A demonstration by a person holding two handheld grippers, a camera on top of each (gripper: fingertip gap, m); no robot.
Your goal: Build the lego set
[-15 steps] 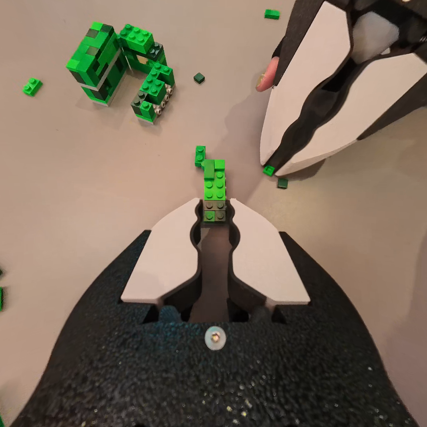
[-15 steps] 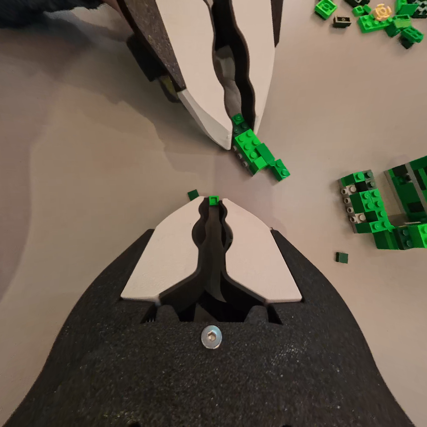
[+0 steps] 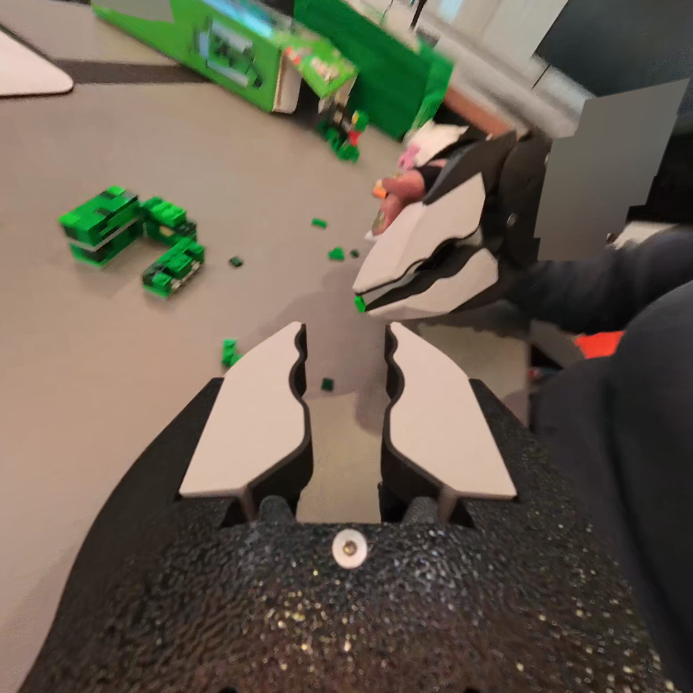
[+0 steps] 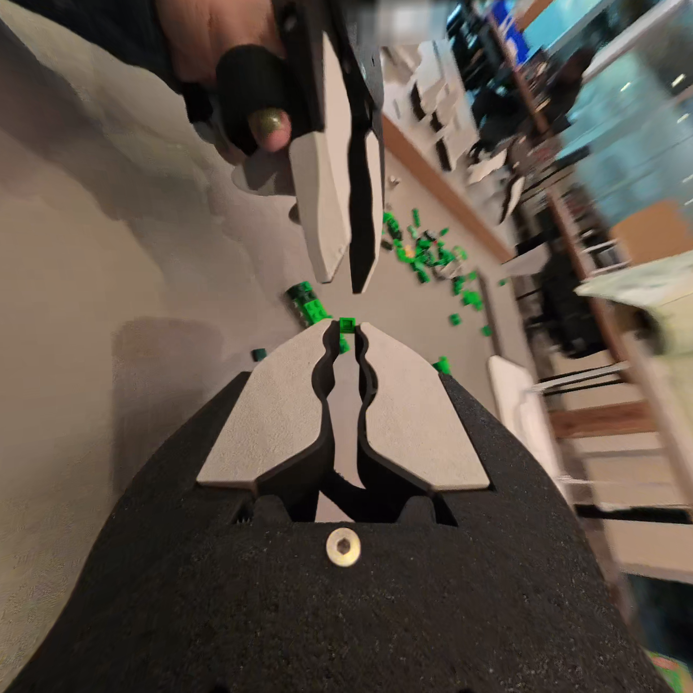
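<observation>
Left gripper (image 3: 345, 326): hanging above the table (image 3: 112, 337) with its jaws standing well apart and nothing between them; only bare table and one dark green stud piece (image 3: 327, 384) are showing through the gap.

Right gripper (image 4: 347, 325): pinching a small bright green square plate (image 4: 347, 324) at the very tips of its fingers, the jaws nearly together; the same plate is showing at the tips in the left wrist view (image 3: 360, 303), lifted clear of the table.

Purpose of the grip (judgement): a tip pinch is likely leaving the plate's underside free for pressing onto studs.

Small green sub-assembly (image 4: 309, 305): lying on the table just beyond the right gripper's tips and below the left gripper's; probably the part meant to receive the plate.

Purpose of the open jaws (judgement): the left gripper is probably readying to seize that sub-assembly and steady it.

Larger green build (image 3: 127, 236): sitting toward the table's left side, well apart from both grippers.

Loose bricks (image 4: 431, 255): lying scattered toward the table's far edge.

Green set box (image 3: 210, 48): standing at the far edge, blurred.

Step in hand (judgement): carrying the plate to its seat; attachment not yet made.
</observation>
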